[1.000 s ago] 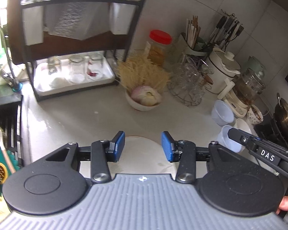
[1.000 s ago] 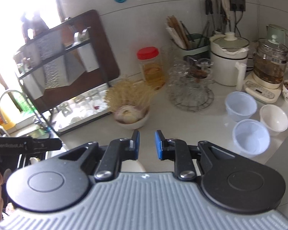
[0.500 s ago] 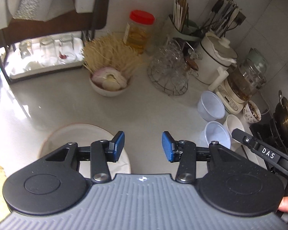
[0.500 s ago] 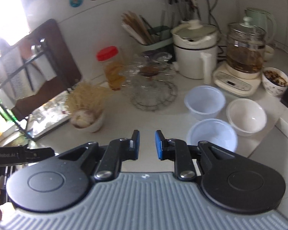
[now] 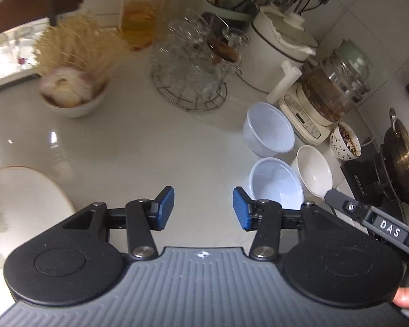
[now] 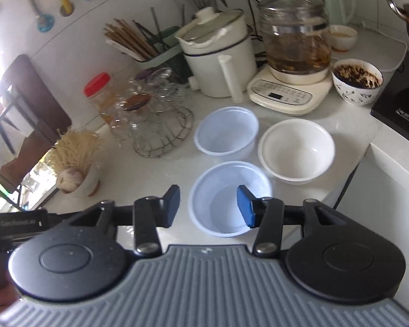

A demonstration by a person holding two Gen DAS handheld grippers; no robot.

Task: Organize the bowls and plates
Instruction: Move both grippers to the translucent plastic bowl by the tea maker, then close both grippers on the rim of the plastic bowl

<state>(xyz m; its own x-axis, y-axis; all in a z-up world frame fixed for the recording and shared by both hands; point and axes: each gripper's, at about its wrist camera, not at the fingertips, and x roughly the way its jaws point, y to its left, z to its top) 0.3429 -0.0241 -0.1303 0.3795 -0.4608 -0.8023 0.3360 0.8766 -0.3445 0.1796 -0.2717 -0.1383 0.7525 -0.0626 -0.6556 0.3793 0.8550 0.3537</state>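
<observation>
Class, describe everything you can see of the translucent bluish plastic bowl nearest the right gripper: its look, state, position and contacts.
The translucent bluish plastic bowl is round, thin-walled and pale, with a rolled rim. It stands upright and looks empty on the white countertop. A second, similar bowl sits just behind it, and a white ceramic bowl beside it. The open right gripper hovers over its near side; contact cannot be told.

The plate [image 5: 19, 207] at nine o'clock runs off the left edge. The right claw [image 6: 208, 208] hides the near bowl's [image 6: 226, 190] front rim. The pan [image 5: 402, 160] at three o'clock is cropped.
</observation>
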